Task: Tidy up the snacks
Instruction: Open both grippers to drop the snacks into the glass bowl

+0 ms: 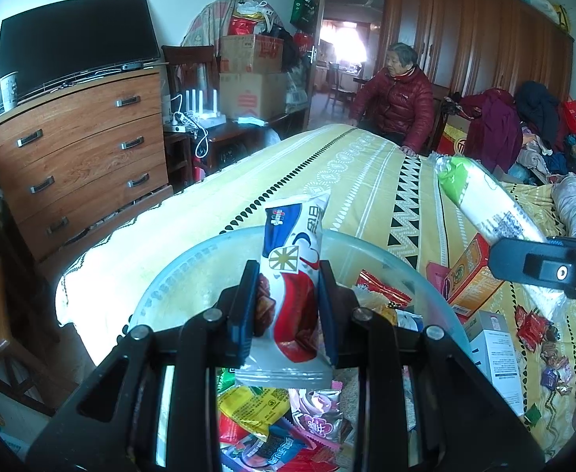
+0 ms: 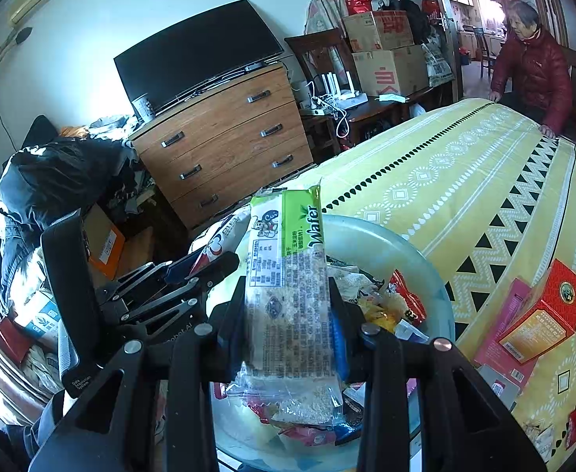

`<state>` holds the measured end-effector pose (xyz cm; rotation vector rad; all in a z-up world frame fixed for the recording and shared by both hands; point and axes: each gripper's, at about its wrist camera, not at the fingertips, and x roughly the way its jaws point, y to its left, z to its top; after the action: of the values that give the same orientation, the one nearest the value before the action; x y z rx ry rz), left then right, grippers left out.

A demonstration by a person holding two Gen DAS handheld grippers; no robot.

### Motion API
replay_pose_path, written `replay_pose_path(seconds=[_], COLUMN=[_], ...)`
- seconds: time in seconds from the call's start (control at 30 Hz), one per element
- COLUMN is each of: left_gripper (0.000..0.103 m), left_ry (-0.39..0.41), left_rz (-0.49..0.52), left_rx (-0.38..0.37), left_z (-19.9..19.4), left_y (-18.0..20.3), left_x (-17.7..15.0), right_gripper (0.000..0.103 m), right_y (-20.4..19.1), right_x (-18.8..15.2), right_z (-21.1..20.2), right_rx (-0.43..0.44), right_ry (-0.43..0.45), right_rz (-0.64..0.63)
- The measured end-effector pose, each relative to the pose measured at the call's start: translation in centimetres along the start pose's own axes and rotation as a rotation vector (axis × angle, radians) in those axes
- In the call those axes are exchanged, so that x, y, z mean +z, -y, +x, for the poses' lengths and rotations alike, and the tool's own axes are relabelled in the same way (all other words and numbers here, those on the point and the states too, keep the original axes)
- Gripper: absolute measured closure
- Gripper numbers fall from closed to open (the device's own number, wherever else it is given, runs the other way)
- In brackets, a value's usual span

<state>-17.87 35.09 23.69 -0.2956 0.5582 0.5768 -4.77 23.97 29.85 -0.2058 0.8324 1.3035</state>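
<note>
bowl: clear round plastic bowl [image 1: 178,275] on bed edge, half full of mixed snack packets [image 1: 256,417]; far-left inside bare, room to drop in there
above bowl: crowded w/ both grippers close together
bed far side: yellow patterned bedsheet [image 1: 327,173] bare, wide free room
bed right: red-and-orange carton [image 2: 540,314], white box [image 1: 496,350], loose sweets [image 1: 536,326] block that side
bed foot: person in red padded jacket [image 1: 402,102], hand on sheet
left: wooden drawer chest [image 1: 83,149] near bed, narrow gap
</note>
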Motion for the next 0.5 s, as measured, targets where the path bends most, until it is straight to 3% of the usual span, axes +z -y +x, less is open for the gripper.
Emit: replay_pose_path(seconds=[0.23, 0.3, 0.33, 0.37, 0.5], left_gripper=[0.071, 0.046, 0.022, 0.014, 0.008], left_ry=[-0.03, -0.035, -0.034, -0.03, -0.041], left_rz=[-0.008, -0.012, -0.012, -0.01, -0.01], left_rx=[0.019, 0.031, 0.039, 0.044, 0.064], left_z=[0.8, 1.0, 1.0, 0.9, 0.8], left_y=[-0.4, -0.4, -0.4, -0.3, 0.1], left_x=[-0.3, -0.3, -0.3, -0.3, -0.3], right_gripper=[0.06, 0.048, 0.042, 0.042, 0.042], right_y=[-0.2, -0.2, -0.3, -0.2, 0.2], right_x=[0.6, 0.7, 0.8, 0.9, 0.7], right_z=[0.9, 1.4, 1.5, 1.4, 0.5], right_rx=[0.005, 0.002, 0.0, -0.003, 0.009], right_ry=[-0.009, -0.016, -0.015, -0.008, 0.02], right_rz=[-0.003, -0.013, -0.013, -0.009, 0.009])
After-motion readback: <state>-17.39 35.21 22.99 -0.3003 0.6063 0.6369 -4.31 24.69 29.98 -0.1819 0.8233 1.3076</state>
